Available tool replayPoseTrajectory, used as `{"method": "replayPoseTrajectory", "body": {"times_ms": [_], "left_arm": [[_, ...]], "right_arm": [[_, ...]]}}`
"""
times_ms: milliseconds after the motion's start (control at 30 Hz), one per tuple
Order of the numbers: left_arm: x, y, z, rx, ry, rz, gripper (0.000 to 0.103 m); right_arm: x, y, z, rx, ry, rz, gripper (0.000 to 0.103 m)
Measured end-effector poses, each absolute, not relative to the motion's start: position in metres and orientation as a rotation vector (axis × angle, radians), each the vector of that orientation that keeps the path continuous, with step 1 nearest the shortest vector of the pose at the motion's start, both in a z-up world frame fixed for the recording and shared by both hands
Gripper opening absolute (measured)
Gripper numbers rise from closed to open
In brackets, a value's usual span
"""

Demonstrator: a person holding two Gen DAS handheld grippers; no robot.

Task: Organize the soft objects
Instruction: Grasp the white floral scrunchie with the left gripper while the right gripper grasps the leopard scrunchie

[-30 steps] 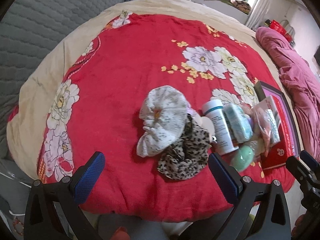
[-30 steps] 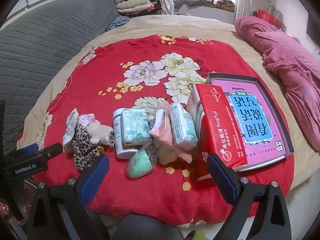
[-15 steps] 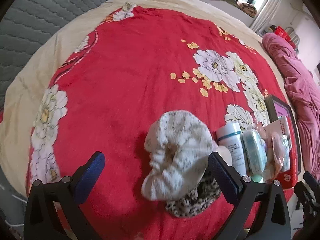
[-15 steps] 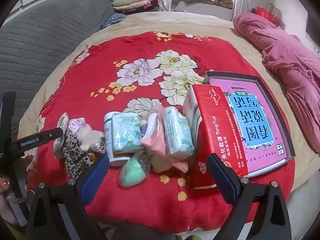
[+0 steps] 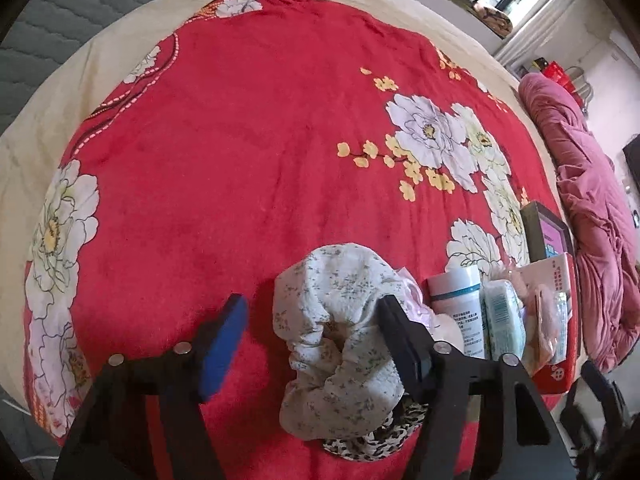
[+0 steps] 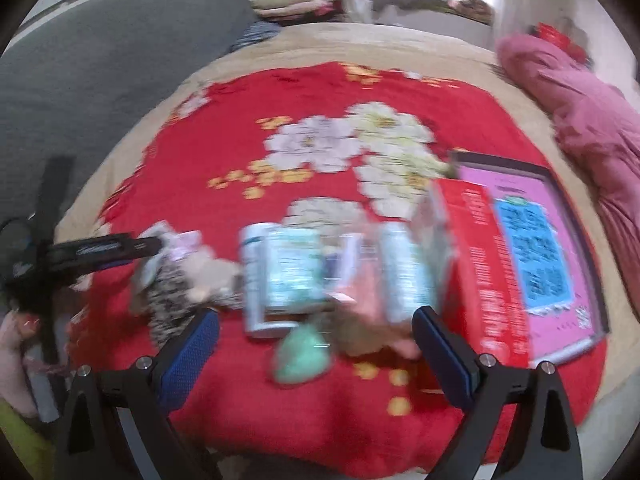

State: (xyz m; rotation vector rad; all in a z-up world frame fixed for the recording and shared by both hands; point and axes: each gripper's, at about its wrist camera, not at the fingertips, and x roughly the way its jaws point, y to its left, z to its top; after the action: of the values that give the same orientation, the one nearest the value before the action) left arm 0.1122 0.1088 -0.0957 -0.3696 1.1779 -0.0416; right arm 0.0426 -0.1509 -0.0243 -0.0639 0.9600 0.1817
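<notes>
Red floral bed cover [image 5: 248, 152] carried the white floral scrunchie [image 5: 340, 336] at its near edge, lying between the half-open, just-closing left gripper [image 5: 308, 340] pads, hard against the right pad, untouched by the left; right gripper [image 6: 316, 344] wide, empty, farther off.

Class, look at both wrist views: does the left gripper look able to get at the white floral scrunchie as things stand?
Probably yes. The left gripper already straddles the white floral scrunchie, its jaws just closing; nothing covers it, and it lies atop the leopard scrunchie. The left pad still shows a gap.
</notes>
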Motion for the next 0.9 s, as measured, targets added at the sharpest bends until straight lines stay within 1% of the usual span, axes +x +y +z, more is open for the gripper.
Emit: {"method": "replayPoseTrajectory", "body": {"times_ms": [67, 100, 133, 200, 233, 267, 300, 367, 433, 500, 533, 567, 600, 667, 767, 800, 833, 867, 900], "left_arm": [[0.113, 0.109, -0.097, -0.372, 1.180, -0.052, 0.061], [0.113, 0.110, -0.097, -0.381, 1.182, -0.063, 0.055], [0.113, 0.111, -0.098, -0.392, 1.181, -0.070, 0.051], [0.113, 0.111, -0.099, -0.402, 1.181, -0.085, 0.038], [0.113, 0.111, -0.099, -0.404, 1.181, -0.086, 0.036], [0.113, 0.111, -0.099, -0.404, 1.181, -0.090, 0.031], [0.112, 0.113, -0.098, -0.410, 1.179, -0.097, 0.023], [0.110, 0.116, -0.098, -0.438, 1.169, -0.114, 0.022], [0.109, 0.120, -0.098, -0.455, 1.162, -0.131, 0.021], [0.108, 0.124, -0.099, -0.471, 1.160, -0.136, 0.017], [0.107, 0.127, -0.100, -0.480, 1.161, -0.139, 0.017], [0.107, 0.129, -0.102, -0.490, 1.160, -0.138, 0.017], [0.107, 0.131, -0.103, -0.496, 1.160, -0.138, 0.016], [0.106, 0.134, -0.104, -0.502, 1.161, -0.139, 0.016], [0.106, 0.136, -0.106, -0.499, 1.162, -0.138, 0.016], [0.105, 0.136, -0.107, -0.501, 1.163, -0.140, 0.015], [0.105, 0.137, -0.107, -0.503, 1.163, -0.145, 0.014], [0.104, 0.137, -0.107, -0.505, 1.163, -0.148, 0.014], [0.104, 0.136, -0.106, -0.506, 1.162, -0.149, 0.014]], "right_arm": [[0.041, -0.127, -0.032, -0.103, 0.959, 0.237, 0.097], [0.041, -0.117, -0.036, -0.130, 0.957, 0.251, 0.097], [0.039, -0.104, -0.042, -0.158, 0.951, 0.267, 0.097], [0.038, -0.081, -0.055, -0.195, 0.956, 0.295, 0.097], [0.037, -0.069, -0.062, -0.206, 0.956, 0.312, 0.097], [0.037, -0.062, -0.067, -0.210, 0.962, 0.315, 0.097], [0.037, -0.054, -0.073, -0.212, 0.970, 0.316, 0.097], [0.038, -0.041, -0.085, -0.195, 0.988, 0.310, 0.094], [0.037, -0.029, -0.093, -0.222, 0.974, 0.277, 0.087], [0.035, -0.020, -0.097, -0.249, 0.955, 0.250, 0.085], [0.037, -0.015, -0.102, -0.266, 0.960, 0.243, 0.079], [0.038, -0.011, -0.105, -0.279, 0.964, 0.235, 0.076], [0.038, -0.005, -0.108, -0.298, 0.968, 0.220, 0.069], [0.038, 0.004, -0.115, -0.347, 0.956, 0.194, 0.066], [0.039, 0.003, -0.117, -0.350, 0.932, 0.164, 0.050], [0.039, -0.002, -0.114, -0.329, 0.925, 0.163, 0.040], [0.040, -0.008, -0.110, -0.306, 0.923, 0.167, 0.026], [0.041, -0.013, -0.107, -0.294, 0.919, 0.164, 0.020], [0.041, -0.019, -0.103, -0.274, 0.922, 0.169, 0.017]]}}
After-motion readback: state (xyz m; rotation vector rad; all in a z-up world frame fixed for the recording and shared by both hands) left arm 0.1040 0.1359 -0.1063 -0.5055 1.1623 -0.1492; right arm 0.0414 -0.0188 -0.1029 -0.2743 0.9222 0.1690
